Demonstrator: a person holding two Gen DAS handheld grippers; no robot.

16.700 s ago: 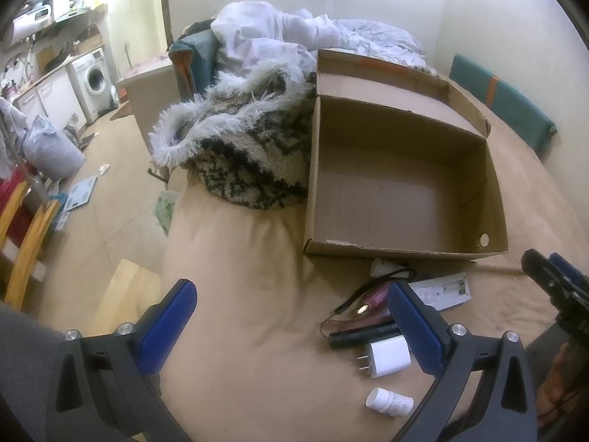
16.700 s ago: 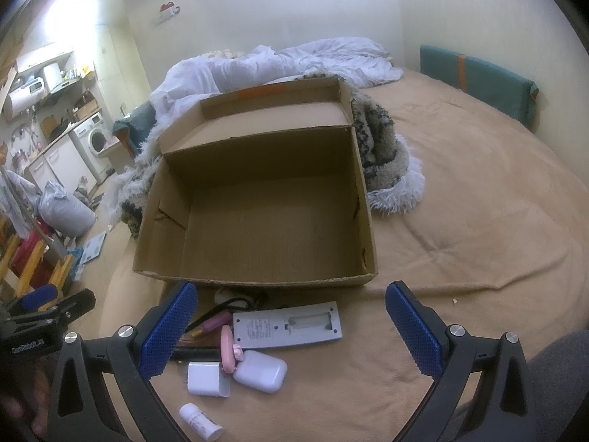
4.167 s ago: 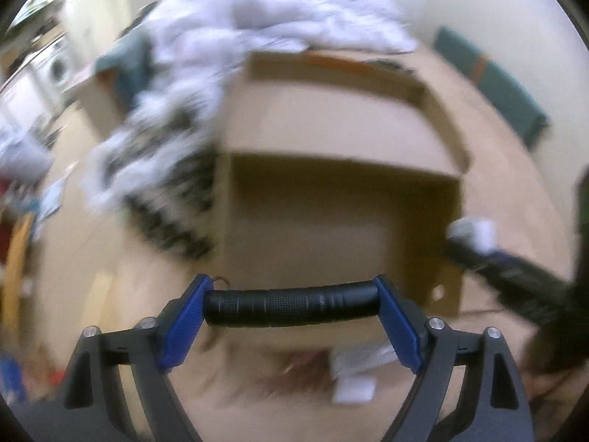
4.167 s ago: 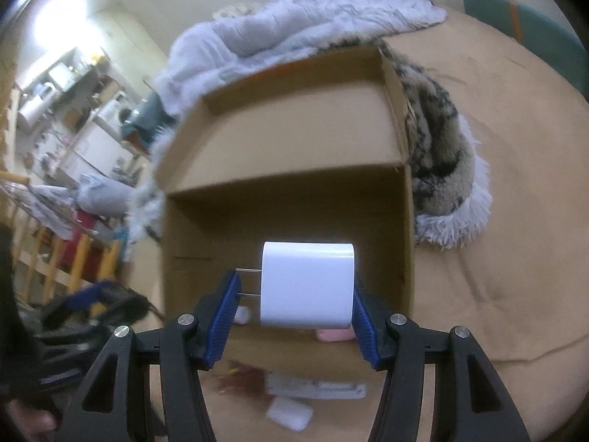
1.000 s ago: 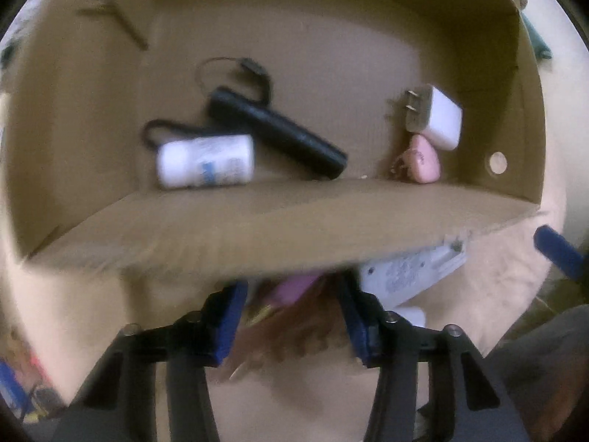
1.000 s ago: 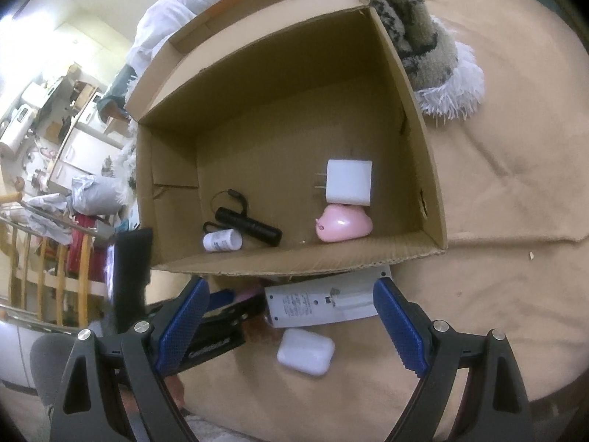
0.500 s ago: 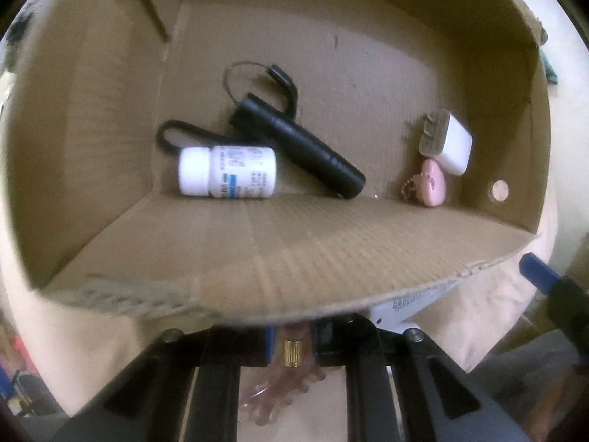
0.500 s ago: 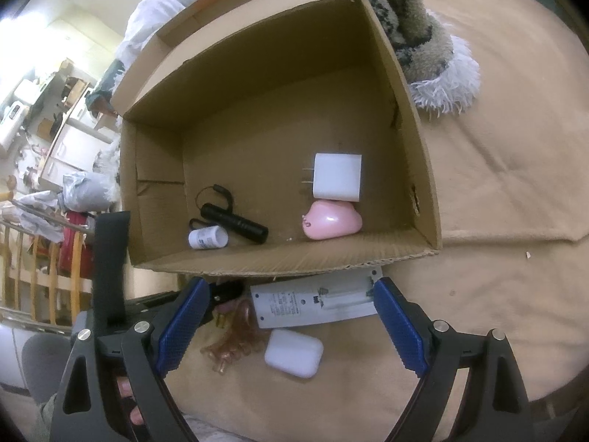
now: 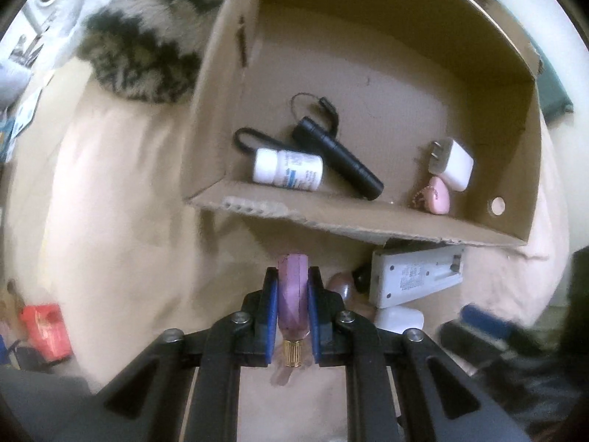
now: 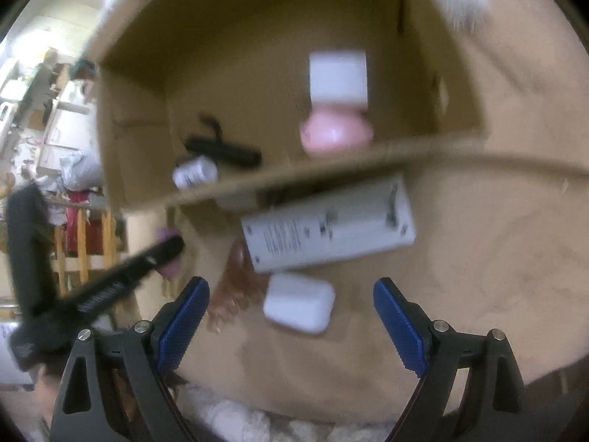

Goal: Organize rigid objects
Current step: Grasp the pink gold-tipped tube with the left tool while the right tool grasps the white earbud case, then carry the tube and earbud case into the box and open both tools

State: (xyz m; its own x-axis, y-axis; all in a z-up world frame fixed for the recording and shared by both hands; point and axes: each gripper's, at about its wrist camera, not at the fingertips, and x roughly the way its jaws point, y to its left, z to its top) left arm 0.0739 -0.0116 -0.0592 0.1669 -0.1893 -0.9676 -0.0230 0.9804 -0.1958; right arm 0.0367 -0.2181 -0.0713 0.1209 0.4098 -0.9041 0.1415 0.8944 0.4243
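Note:
My left gripper [image 9: 292, 280] is shut on a pink hair clip [image 9: 292, 294], held just above the bed in front of the cardboard box [image 9: 353, 226]. In the box lie a white pill bottle [image 9: 288, 175], a black flashlight [image 9: 338, 158], a white charger [image 9: 454, 164] and a pink case [image 9: 436, 196]. My right gripper [image 10: 291, 313] is open over a white earbud case [image 10: 299, 302], beside a grey remote [image 10: 329, 226]. The left gripper also shows in the right wrist view [image 10: 162, 250].
A furry patterned blanket [image 9: 147, 48] lies left of the box. A clear amber hair claw [image 10: 232, 291] rests by the earbud case. The tan bed sheet [image 10: 497, 258] extends right. Chairs and floor clutter lie beyond the bed's left edge [image 10: 81, 228].
My left gripper has closed on the pink clip and lifted it in front of the box. My right gripper has moved down toward the earbud case and remote.

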